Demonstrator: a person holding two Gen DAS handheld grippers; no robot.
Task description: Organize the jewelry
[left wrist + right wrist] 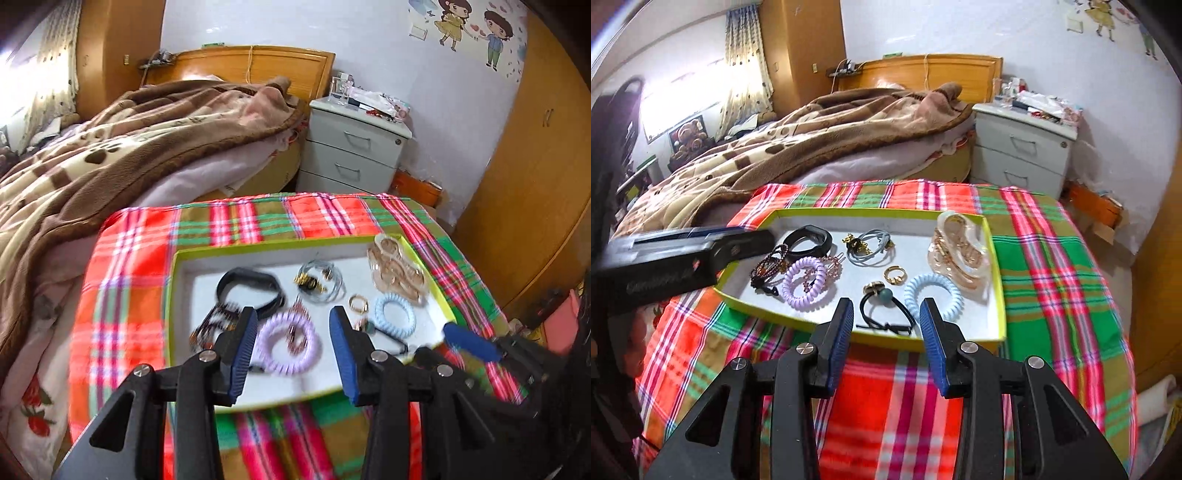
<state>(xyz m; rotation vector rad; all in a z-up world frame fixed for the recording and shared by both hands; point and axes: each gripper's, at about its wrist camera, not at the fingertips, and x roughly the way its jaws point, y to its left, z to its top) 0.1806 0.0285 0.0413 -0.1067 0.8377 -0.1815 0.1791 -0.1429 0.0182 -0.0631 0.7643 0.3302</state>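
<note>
A shallow tray with a lime-green rim [258, 248] [857, 212] lies on the plaid cloth and holds the jewelry. In it are a purple coil tie [290, 341] [805, 282], a pale blue coil tie [395, 315] [932, 293], a black band [251, 290] [809, 240], a gold ring [358, 304] [895, 275], grey ties with gold charms [321, 284] [871, 245], a peach hair claw [397, 271] [960, 254] and a black tie with a green bead [882, 306]. My left gripper [294, 314] hangs open above the purple coil, holding nothing. My right gripper [887, 306] is open over the tray's near edge, also empty.
The plaid cloth [1052, 266] covers a small table with bare cloth around the tray. A bed with a brown blanket [129, 147] lies left and behind. A white nightstand [354, 147] stands beyond, and a wooden wardrobe [535, 166] is to the right.
</note>
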